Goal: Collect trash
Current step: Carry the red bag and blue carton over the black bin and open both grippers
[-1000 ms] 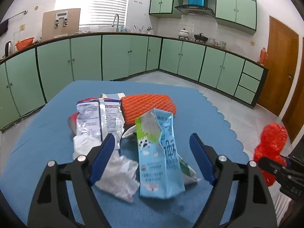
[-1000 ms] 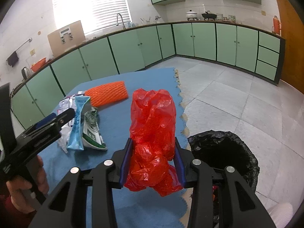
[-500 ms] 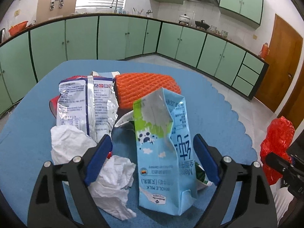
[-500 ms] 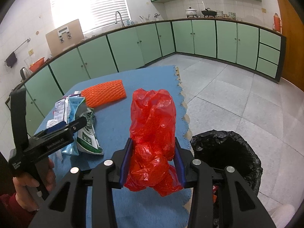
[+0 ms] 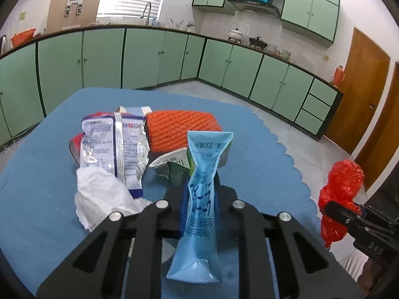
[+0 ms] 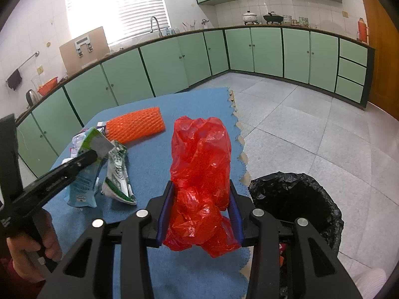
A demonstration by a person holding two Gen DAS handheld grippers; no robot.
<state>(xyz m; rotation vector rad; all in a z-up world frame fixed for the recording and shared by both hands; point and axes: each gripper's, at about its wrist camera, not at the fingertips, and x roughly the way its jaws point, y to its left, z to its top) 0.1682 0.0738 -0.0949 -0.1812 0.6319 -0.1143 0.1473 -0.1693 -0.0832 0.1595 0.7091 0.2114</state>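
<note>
Tissue: a crumpled white tissue lies at the left of the heap on the blue mat, its right edge touching the left gripper's frame.
Snack wrapper: a silver and blue snack wrapper stands tilted just behind the tissue, over something red that is mostly hidden.
Foam net: an orange foam net lies on its side behind the heap, touching the wrapper's right edge.
Green carton: a flattened green and white carton lies on the mat just right of the milk carton; whether the two touch is hard to tell.
Left gripper: the left gripper is closing, its jaws already pressing the sides of the blue milk carton and pinching its middle flat.
Milk carton: it stands upright between those jaws, its base on the mat and its squashed top above the fingers.
Left hand: a hand in a dark red sleeve grips the handle, low at the left of the right wrist view.
Right gripper: the right gripper is clenched on a crumpled red plastic bag, which bulges above and hangs below the blue pads.
Bin: a bin lined with a black bag stands open on the tiled floor, just off the mat's scalloped right edge, right of the red bag.
</note>
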